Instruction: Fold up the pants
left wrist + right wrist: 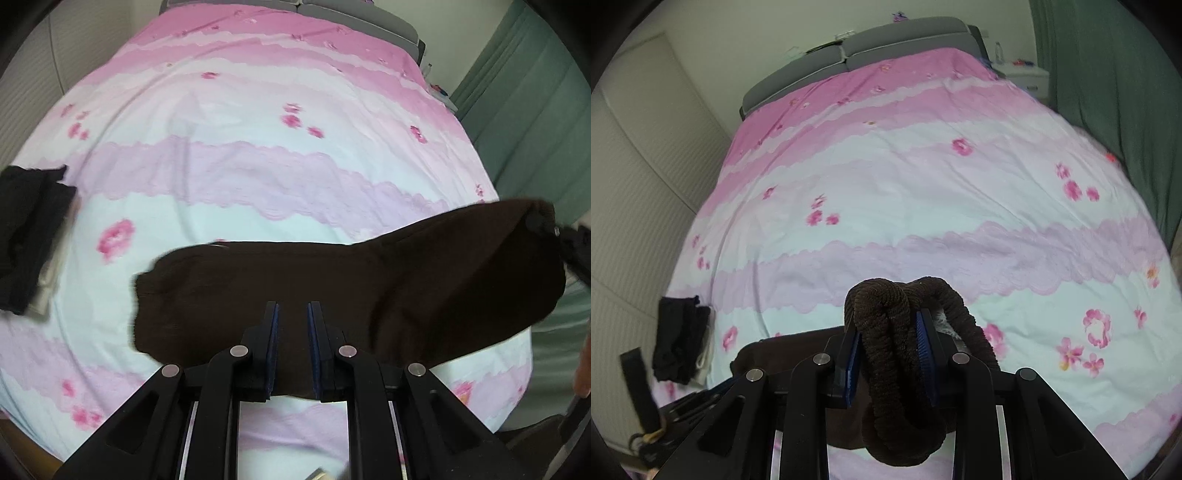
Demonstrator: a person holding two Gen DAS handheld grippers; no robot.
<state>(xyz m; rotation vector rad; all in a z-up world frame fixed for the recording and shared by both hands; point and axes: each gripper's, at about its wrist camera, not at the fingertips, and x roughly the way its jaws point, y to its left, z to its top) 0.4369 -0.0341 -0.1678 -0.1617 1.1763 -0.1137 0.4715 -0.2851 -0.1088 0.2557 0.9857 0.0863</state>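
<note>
Dark brown pants (351, 291) lie across the near part of the bed, stretched left to right. My left gripper (292, 314) hovers over their near edge with a narrow gap between its blue pads; nothing shows gripped. My right gripper (888, 325) is shut on the bunched brown waistband (886, 317) and lifts that end; the rest of the pants (798, 350) trail down left. In the left wrist view the lifted end (532, 221) is at the far right.
A pink and white floral bedspread (258, 147) covers the bed. A folded black garment (29, 232) lies at the left edge, also in the right wrist view (679, 339). Grey headboard (886, 40) at the far end; green curtain (1115, 81) on the right.
</note>
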